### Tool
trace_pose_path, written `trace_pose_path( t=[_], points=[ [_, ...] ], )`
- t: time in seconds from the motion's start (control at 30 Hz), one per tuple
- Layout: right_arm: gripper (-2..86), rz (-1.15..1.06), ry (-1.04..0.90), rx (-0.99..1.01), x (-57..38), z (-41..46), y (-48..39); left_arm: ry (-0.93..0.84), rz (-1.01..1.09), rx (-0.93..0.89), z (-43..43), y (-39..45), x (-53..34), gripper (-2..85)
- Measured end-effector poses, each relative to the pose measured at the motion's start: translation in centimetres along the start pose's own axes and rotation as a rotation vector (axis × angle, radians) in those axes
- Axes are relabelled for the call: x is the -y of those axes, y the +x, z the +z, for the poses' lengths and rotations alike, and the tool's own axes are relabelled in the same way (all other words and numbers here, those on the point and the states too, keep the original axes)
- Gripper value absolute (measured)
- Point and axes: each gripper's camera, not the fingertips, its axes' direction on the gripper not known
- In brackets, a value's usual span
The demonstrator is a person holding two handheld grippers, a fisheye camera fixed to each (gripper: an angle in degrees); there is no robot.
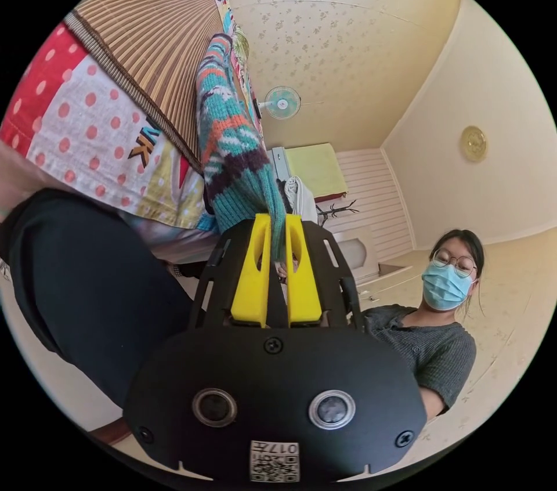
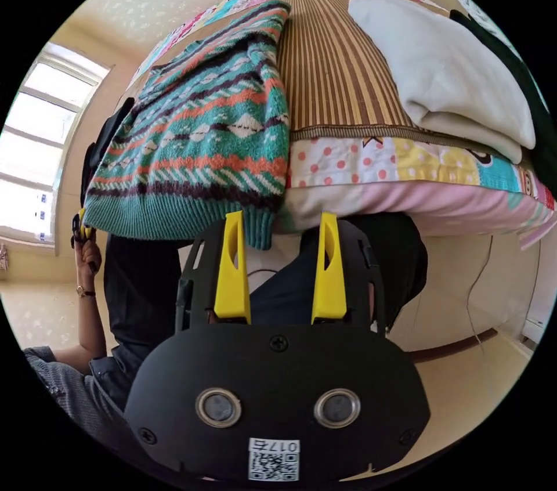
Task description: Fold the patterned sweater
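Below, the patterned sweater (image 2: 197,125) lies on a striped mat (image 2: 331,67) over the bed — left gripper (image 1: 278,241) pinching its teal hem, right gripper (image 2: 281,241) gaping wide just under the other hem corner — beside folded white bedding (image 2: 447,73).

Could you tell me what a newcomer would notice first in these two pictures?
Most striking is the patterned sweater, teal with orange and dark stripes, spread on the striped bamboo mat with its hem hanging over the bed's edge. The left gripper is shut on its hem, while the right gripper stands open just below the hem. A folded white blanket lies beside it.
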Motion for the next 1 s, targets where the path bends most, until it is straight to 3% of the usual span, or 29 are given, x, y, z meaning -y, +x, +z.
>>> trace_pose_path(
  t=[0.27,0.37,0.47,0.73,1.0],
  points=[
    [7.6,-0.001,-0.145,0.133,2.0,0.8,3.8,0.009,-0.005,0.006,-1.6,-0.4,-0.9,4.8],
    [4.7,0.012,-0.098,0.131,1.1,-0.8,5.4,0.004,-0.004,0.017,-2.1,-0.4,-1.2,4.9],
    [3.7,0.014,-0.038,0.251,-0.6,-2.9,7.8,0.007,0.0,0.014,-2.5,-0.4,-1.6,4.8],
    [2.6,-0.041,0.227,0.847,-5.0,-9.2,15.7,0.029,0.01,-0.03,-3.1,-0.5,-2.9,4.7],
    [2.1,-0.142,0.33,0.969,-6.6,-13.0,16.9,0.036,0.079,-0.071,-3.5,2.2,-5.1,4.7]
  ],
)
